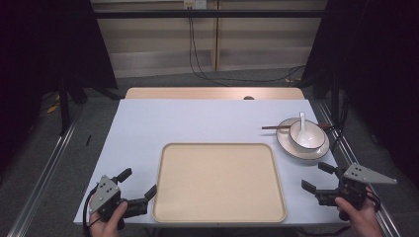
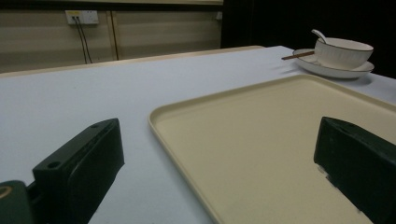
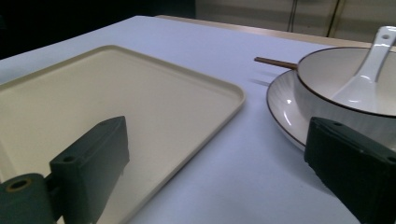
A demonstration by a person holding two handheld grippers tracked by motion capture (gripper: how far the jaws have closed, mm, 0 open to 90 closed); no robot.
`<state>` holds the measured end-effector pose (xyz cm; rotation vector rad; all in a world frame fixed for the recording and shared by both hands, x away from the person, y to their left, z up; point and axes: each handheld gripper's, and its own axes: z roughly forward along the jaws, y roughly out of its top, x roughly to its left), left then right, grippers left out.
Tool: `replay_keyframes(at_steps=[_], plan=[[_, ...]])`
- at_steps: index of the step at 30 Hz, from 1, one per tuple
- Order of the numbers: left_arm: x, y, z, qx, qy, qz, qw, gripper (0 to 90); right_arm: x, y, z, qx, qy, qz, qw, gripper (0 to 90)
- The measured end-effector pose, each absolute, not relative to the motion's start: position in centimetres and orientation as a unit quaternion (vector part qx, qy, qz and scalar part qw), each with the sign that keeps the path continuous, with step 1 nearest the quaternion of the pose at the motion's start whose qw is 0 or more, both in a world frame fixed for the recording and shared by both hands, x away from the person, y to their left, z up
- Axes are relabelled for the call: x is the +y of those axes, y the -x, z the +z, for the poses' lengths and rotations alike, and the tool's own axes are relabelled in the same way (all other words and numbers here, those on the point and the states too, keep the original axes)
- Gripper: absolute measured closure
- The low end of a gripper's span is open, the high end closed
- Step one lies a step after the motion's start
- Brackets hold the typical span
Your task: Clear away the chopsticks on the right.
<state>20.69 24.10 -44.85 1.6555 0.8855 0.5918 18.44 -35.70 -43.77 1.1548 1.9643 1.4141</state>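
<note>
A beige tray (image 1: pixel 220 182) is seen lying flat on the pale blue surface (image 1: pixel 197 121), near the front edge, nothing on it. At the far right of the surface a white plate (image 1: pixel 291 148) is placed, with a white bowl (image 1: pixel 307 136) standing on it and a white spoon (image 1: pixel 303 124) resting inside the bowl, handle tilted up over the rim. Brown chopsticks (image 1: pixel 274 127) are laid across the plate's far rim, tips pointing left; whether they pass under the bowl cannot be told.

The left tongs (image 1: pixel 137 182) are held low just beside the tray's left edge, jaws spread wide, nothing between them; in the left gripper view one jaw is seen over the bare surface and the other over the tray's floor (image 2: pixel 261 140), so the tray's rim is straddled, contact not visible. The right tongs (image 1: pixel 317 177) are held just right of the tray's right edge, in front of the plate, jaws also wide apart and nothing gripped. In the right gripper view the plate (image 3: pixel 280 109), bowl (image 3: pixel 322 93) and spoon (image 3: pixel 369 70) are seen close ahead, the tray (image 3: pixel 140 102) to the left. Plate and tray are apart, a strip of surface between them. Each set of tongs is gripped by a hand from below.
</note>
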Motion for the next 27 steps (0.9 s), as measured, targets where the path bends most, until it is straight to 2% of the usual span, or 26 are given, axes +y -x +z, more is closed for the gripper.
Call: replay_keyframes(at_steps=[11,14,20,27], plan=[[23.9,-20.7,-44.9,0.370,-0.712,0.248,0.542,1.7,-36.7,-18.9,-43.3,0.736,-0.415,0.496,0.200,6.2],[23.9,-20.9,-44.9,0.369,-0.716,0.249,0.537,1.7,-37.5,-19.0,-42.9,0.748,-0.404,0.492,0.188,11.3],[23.9,-21.4,-45.0,0.361,-0.725,0.236,0.536,1.6,-41.3,-19.4,-41.5,0.755,-0.403,0.483,0.185,12.8],[23.8,-21.5,-45.0,0.358,-0.728,0.235,0.535,1.6,-45.3,-21.7,-40.0,0.768,-0.403,0.459,0.195,8.5]])
